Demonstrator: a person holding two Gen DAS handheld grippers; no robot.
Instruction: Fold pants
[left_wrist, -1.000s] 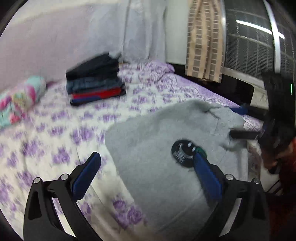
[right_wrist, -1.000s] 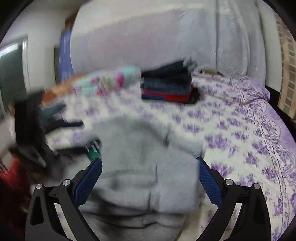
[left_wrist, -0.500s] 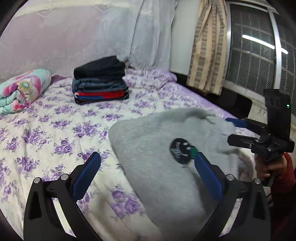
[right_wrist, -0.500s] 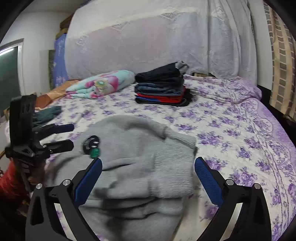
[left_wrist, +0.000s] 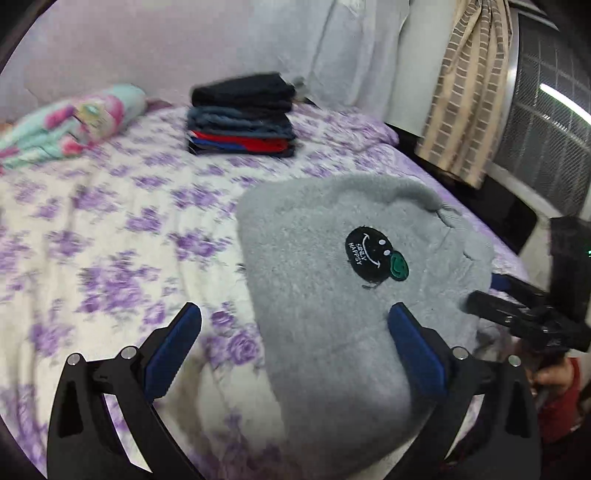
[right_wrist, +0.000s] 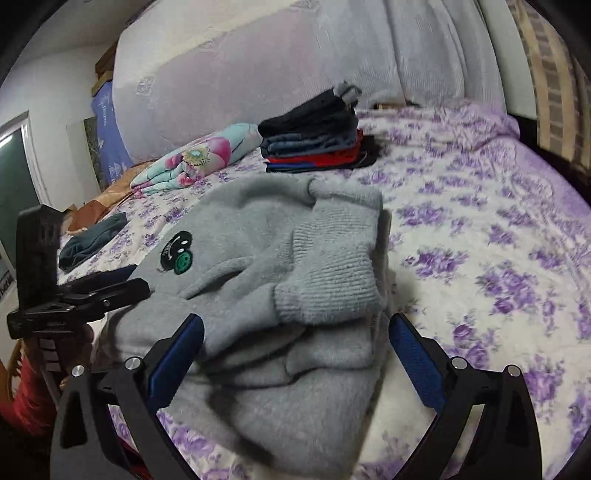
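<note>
**Grey fleece pants lying bunched on the bed, both grippers standing open**

Grey fleece is filling more of both views than half a second ago: the pants (left_wrist: 332, 295) are now sitting larger and nearer in the left wrist view, and the round black patch (left_wrist: 371, 254) has climbed clear of the left gripper's (left_wrist: 295, 343) right finger, where before it was sitting just beside the fingertip. The right gripper (left_wrist: 491, 291), seen from the left wrist, is now lower and closer to the fabric's right edge. In the right wrist view the ribbed cuffs (right_wrist: 332, 266) are now sitting closer, reaching down between the fingers.

The pants are lying on the bed (left_wrist: 110, 236), on the purple-flowered sheet, at the near edge. They are folded over loosely, in soft uneven layers, with two ribbed cuffs lying on top towards the right side and the patch facing up towards the left.

The left gripper is standing wide open and holding nothing, its right finger over the fabric and its left over bare sheet. The right gripper (right_wrist: 295, 347) is likewise spread wide and holding nothing, with the fleece lying between its fingers.

A stack of folded clothes (right_wrist: 314, 136) is sitting well apart at the far side of the bed, with a flowered roll (right_wrist: 199, 158) beside it.
</note>
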